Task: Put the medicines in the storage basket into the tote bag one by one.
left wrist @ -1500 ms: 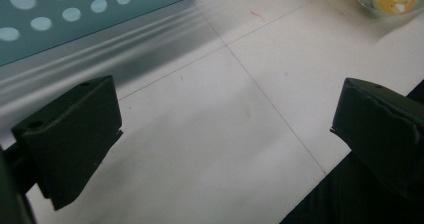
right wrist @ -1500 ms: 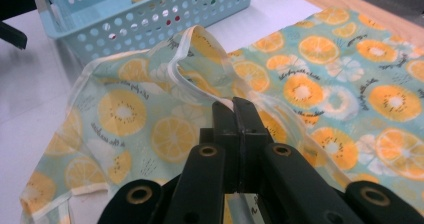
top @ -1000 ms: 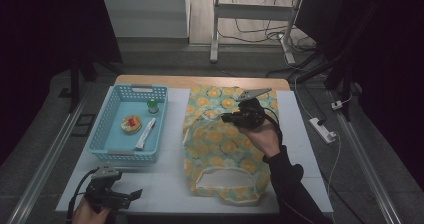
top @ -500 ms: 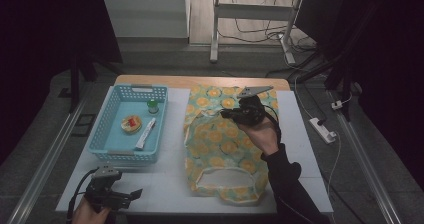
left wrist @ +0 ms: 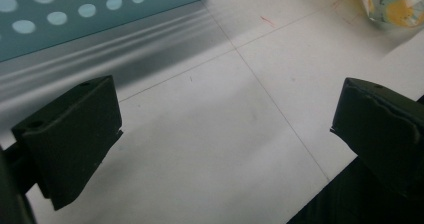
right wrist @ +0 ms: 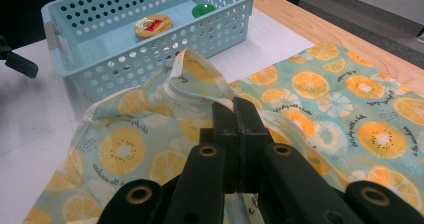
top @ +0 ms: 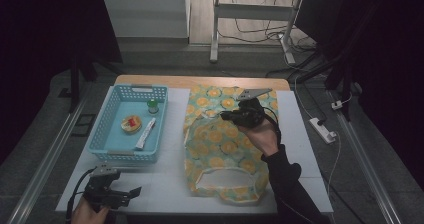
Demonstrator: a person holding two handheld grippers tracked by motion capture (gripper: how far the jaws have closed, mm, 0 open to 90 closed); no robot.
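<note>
Cotton printed with oranges, the cloth (top: 220, 149) lies flat on the table (top: 165, 184) beside the basket (top: 112, 149), one edge lifted by the right gripper (right wrist: 234, 106), whose jaws are clamped on it. That thin pinch could slip if pulled fast, dropping the fold crooked. The left gripper (left wrist: 225, 129) rests apart, jaws wide, holding nothing.

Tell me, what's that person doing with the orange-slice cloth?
A person is working at a white table with a gripper in each hand. The right gripper is shut on the cloth, pinching a fold and lifting it a little. The left gripper is open above bare table near the blue basket.
</note>
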